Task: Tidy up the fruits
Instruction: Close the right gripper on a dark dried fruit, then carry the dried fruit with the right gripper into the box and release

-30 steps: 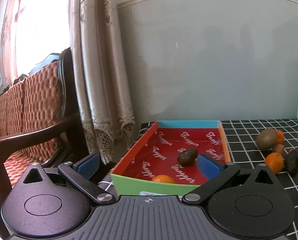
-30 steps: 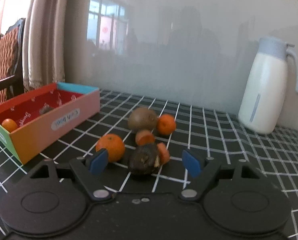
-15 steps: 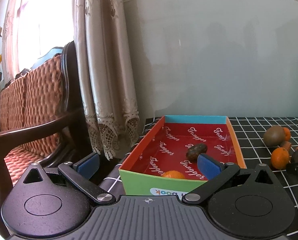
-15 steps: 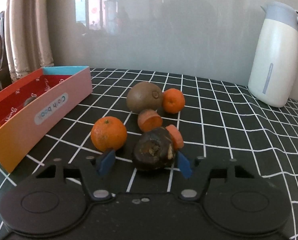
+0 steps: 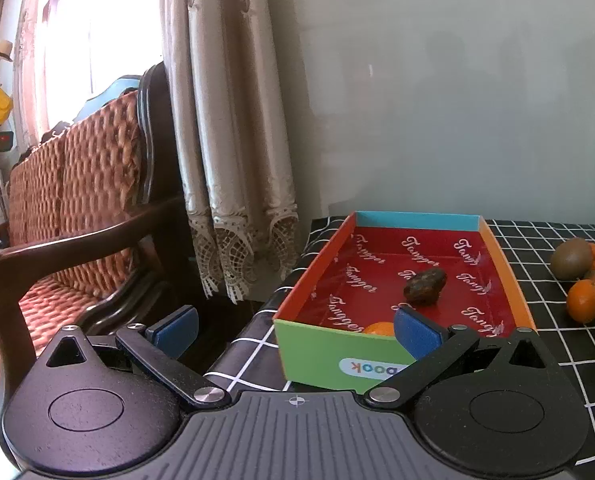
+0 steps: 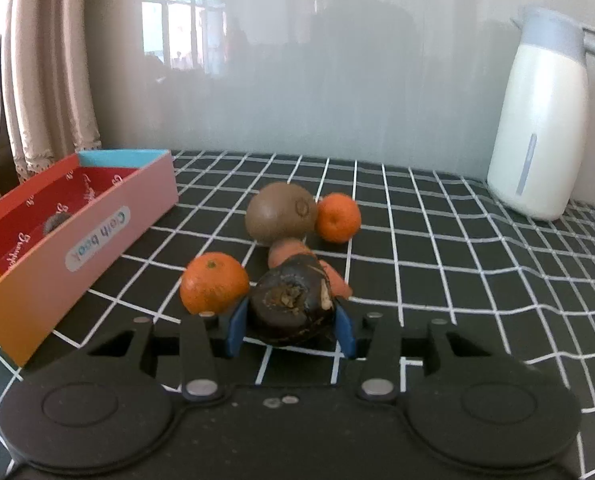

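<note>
My right gripper (image 6: 290,330) is shut on a dark brown fruit (image 6: 292,303) that rests on the checked tablecloth. Beside it lie a mandarin (image 6: 213,288), a kiwi (image 6: 281,219), a second mandarin (image 6: 338,218) and orange fruit pieces (image 6: 287,250). The colourful box (image 6: 97,236) stands to the left. In the left wrist view the box (image 5: 337,354) holds a dark fruit (image 5: 424,286) and a mandarin (image 5: 378,327). My left gripper (image 5: 293,330) is open and empty before the box's near end.
A white and grey thermos jug (image 6: 545,120) stands at the back right of the table. A wooden armchair (image 5: 69,220) and a curtain (image 5: 233,140) are left of the table edge. A grey wall panel runs behind the table.
My right gripper has moved forward and closed its jaws on the dark brown fruit. My left gripper has shifted left, so the box sits further right in its view.
</note>
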A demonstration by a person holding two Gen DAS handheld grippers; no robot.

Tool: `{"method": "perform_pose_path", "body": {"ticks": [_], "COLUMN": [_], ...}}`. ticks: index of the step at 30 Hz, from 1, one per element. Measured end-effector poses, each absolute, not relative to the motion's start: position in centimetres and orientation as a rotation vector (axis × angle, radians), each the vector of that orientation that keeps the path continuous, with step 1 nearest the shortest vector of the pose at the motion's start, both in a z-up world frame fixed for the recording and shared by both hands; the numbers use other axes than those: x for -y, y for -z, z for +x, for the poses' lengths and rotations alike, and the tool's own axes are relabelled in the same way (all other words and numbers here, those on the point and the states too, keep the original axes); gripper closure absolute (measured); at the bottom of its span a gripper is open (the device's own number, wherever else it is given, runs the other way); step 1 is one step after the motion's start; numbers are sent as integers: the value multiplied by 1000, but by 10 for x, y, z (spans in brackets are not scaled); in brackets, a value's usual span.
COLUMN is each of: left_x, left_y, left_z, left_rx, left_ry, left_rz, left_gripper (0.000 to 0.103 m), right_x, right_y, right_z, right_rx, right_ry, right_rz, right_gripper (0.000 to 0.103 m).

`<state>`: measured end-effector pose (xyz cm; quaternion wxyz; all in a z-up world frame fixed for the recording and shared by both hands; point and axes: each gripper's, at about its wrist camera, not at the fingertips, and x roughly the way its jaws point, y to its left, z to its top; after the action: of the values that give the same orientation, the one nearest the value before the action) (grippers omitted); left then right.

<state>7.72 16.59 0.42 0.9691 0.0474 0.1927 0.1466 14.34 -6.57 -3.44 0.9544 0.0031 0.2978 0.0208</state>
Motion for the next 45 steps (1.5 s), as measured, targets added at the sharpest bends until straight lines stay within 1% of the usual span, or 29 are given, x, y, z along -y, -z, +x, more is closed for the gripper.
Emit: {"method": "perform_pose_path", "body": {"ticks": [15, 23, 29, 36, 38, 39, 40, 42, 45], "left_x": [-189, -213, -227, -246, -249, -250, -250, -250, -248], "left_y": [-7, -8, -10, -10, -9, -9, -8, -9, -10], "left_z": [67, 57, 50, 43, 42, 41, 41, 41, 41], "left_rx": [-393, -397, -396, -402, -404, -406, -409, -407, -401], "left_ry": [-331, -376, -396, -429, -432, -432, -432, -429, -421], "left_rz": [67, 45, 49, 46, 45, 46, 48, 48, 41], "left_gripper": [0, 0, 0, 0, 0, 0, 0, 0, 0], "right_x": [25, -29, -74, -98, -99, -100, -99, -90, -73], "right_y": [-8, -25, -19, -1, 4, 7, 8, 3, -10], "right_z": [120, 108, 112, 131, 133, 132, 130, 123, 116], "right_rx": [-460, -364, -365, -423, -445, -444, -429, -391, -333], "right_ry": [-140, -276, -363, -368, -361, -352, -334, -317, -293], "right_rz": [-4, -35, -73, -65, -77, -88, -94, -84, -50], "right_gripper": [60, 60, 60, 60, 55, 49, 37, 36, 37]}}
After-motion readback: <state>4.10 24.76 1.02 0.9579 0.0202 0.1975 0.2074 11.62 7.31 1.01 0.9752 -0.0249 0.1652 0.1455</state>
